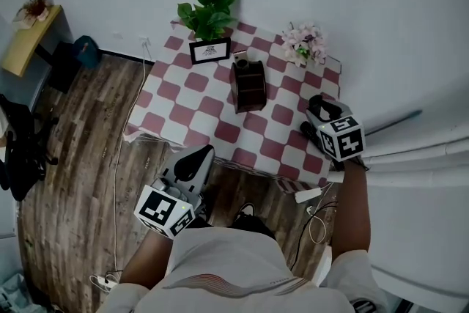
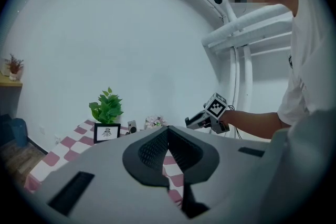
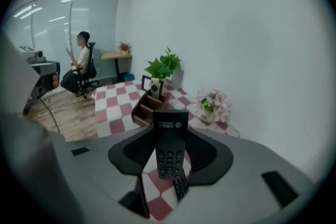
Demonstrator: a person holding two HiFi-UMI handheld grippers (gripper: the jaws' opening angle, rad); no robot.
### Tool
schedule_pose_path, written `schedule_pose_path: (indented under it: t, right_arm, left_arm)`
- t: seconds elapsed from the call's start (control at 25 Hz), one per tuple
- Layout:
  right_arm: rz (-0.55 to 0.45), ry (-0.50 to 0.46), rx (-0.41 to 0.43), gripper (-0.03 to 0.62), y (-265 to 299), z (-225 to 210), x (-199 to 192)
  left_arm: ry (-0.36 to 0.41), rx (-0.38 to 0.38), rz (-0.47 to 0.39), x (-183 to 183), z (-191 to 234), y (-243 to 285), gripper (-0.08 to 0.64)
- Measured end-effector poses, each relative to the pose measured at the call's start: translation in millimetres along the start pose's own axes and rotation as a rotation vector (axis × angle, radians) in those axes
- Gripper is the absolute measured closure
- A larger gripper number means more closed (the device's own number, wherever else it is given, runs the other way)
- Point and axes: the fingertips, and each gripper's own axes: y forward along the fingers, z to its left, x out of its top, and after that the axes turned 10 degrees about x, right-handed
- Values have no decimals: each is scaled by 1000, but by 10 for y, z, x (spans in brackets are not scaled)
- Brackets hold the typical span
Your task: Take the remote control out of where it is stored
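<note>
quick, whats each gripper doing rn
Left gripper: closed, nothing in it.
Right gripper: closed on the black remote control.

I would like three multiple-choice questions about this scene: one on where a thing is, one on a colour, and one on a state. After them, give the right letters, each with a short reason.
1. Where is the black remote control?
A. in the brown holder
B. held by the right gripper
C. in a drawer

2. What colours does the tablecloth have?
A. pink and white checks
B. blue stripes
C. plain green

3. How do the jaws of the left gripper stand?
A. wide apart
B. closed on a pen
C. together, with nothing between them

Answers:
1 B: the right gripper view shows the remote control clamped between the jaws, away from the holder.
2 A: the head view shows pink and white squares.
3 C: the left gripper view shows the jaw tips meeting, with nothing between them.
</note>
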Motion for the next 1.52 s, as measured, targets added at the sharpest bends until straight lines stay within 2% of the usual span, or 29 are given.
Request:
schedule_pose_path:
  t: [0.12, 0.24, 0.48, 0.6, 0.96, 1.36, 1.52]
  right_arm:
    - [211, -30, 65, 400, 114, 40, -535]
    - [382, -47, 95, 402, 272, 59, -1005]
    - [642, -95, 213, 402, 623, 260, -1729]
    - [722, -136, 255, 402, 796, 344, -1929]
    - [825, -162, 341, 402, 1103, 470, -2102]
    - [784, -159, 362, 398, 1163, 513, -2141]
    - [700, -105, 369, 376, 1101, 510, -1953]
  left_arm:
    - [-9, -2, 6, -63, -77, 28, 552]
    - [-26, 4, 9, -113, -142, 51, 552]
    - [-57, 34, 20, -181, -169, 59, 551]
    - [-62, 46, 25, -197, -174, 47, 551]
    - [-57, 80, 30, -212, -117, -36, 551]
    - [-64, 113, 18, -172, -3, -141, 551]
    - [-56, 107, 12, -133, 7, -180, 551]
